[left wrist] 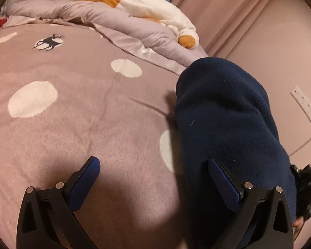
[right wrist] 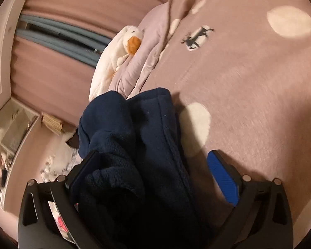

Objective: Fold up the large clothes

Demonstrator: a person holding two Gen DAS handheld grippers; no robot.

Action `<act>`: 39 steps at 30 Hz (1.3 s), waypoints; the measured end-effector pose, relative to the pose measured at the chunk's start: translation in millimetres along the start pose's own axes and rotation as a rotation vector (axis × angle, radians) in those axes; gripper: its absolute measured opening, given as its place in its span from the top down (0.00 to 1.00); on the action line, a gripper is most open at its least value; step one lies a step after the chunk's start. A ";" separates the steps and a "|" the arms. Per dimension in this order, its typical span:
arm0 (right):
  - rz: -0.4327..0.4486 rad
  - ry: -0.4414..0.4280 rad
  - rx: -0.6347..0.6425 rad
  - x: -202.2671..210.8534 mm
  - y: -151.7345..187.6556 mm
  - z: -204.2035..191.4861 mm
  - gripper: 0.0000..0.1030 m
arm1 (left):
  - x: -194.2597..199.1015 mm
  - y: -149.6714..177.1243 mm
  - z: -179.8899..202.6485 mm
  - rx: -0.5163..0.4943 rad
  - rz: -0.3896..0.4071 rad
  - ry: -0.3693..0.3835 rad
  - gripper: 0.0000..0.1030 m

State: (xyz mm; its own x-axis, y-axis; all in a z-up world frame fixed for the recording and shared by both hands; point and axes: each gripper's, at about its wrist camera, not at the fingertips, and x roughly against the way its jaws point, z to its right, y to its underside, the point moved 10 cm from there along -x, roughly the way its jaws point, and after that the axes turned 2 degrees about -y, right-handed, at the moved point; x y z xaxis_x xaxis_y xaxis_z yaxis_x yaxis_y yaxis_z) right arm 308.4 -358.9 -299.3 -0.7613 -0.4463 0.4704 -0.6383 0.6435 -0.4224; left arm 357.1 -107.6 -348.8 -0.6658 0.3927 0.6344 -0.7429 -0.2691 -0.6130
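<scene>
Both tools over the bed. My left gripper (left wrist: pixel 153 184) has its jaws spread wide, nothing between them; bare bedcover (left wrist: pixel 83 112) shows through the gap. My right gripper (right wrist: pixel 153 178) is also spread wide. Navy fleece lies bunched in the gap against the left finger, well clear of the blue pad on the right finger, so it is draped there, not clamped.

The task's thing: a navy fleece garment (left wrist: pixel 224 120), bundled into a long roll rather than laid flat. In the left wrist view it sits to the right of the tool, and my right finger is up against its near end. Its long axis runs away from me, roughly in line with the fingers, towards the crumpled lilac quilt (left wrist: pixel 105 14) at the far edge. In the right wrist view the same bundle (right wrist: pixel 151 124) runs up the middle from between the fingers. The right tool is the nearer one; judged from this, the next grab is its to make, and the left has to shift rightward to find an edge.

Materials:
- Fleece: thick, napped, matte, with lint specks. One stitched hem runs lengthwise along the bundle in the right wrist view. Expect it to be bulky in the jaws and slow to flatten.
- Bedcover: dusty pink brushed fabric, pale ovals, a small dark deer print (left wrist: pixel 48 42).
- White plush duck (left wrist: pixel 155 6) with orange bill lies on the quilt, well apart from the work.

No fold is laid yet by my reading; the garment needs spreading first.
</scene>
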 end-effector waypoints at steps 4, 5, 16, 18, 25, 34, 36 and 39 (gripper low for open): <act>-0.046 0.010 0.029 6.9 -0.2 -5.3 0.00 | 2.3 -0.4 2.5 -0.005 -0.005 0.005 0.01; -0.057 -0.016 -0.007 10.5 0.4 -4.6 0.00 | 4.4 -0.4 1.1 0.006 -0.024 0.024 0.01; -0.159 -0.021 0.138 43.3 39.0 -28.1 0.00 | 13.0 3.6 11.7 0.133 -0.099 0.192 0.01; -0.201 0.012 0.134 36.0 48.2 -12.9 0.00 | 12.9 8.6 11.3 0.161 -0.146 0.245 0.01; -0.247 -0.182 -0.014 20.5 56.7 -0.4 0.00 | 17.0 16.2 9.9 0.088 -0.226 0.240 0.01; -0.212 -0.074 0.065 32.7 53.9 -1.4 0.00 | 30.2 25.1 -4.0 0.086 -0.299 0.162 0.01; -0.197 -0.041 0.084 36.6 51.4 -1.9 0.00 | 33.4 25.1 -5.9 0.100 -0.283 0.145 0.01; -0.194 -0.063 0.082 33.6 49.3 -0.1 0.00 | 37.1 23.2 -13.3 0.185 -0.288 0.188 0.01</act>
State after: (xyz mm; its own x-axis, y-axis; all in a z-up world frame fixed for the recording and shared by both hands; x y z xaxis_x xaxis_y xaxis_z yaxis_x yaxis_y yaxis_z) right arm 251.4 -342.1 -304.2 -0.6273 -0.5965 0.5007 -0.7787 0.4901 -0.3917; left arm 316.1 -87.6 -345.8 -0.4165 0.6251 0.6601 -0.9089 -0.2715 -0.3164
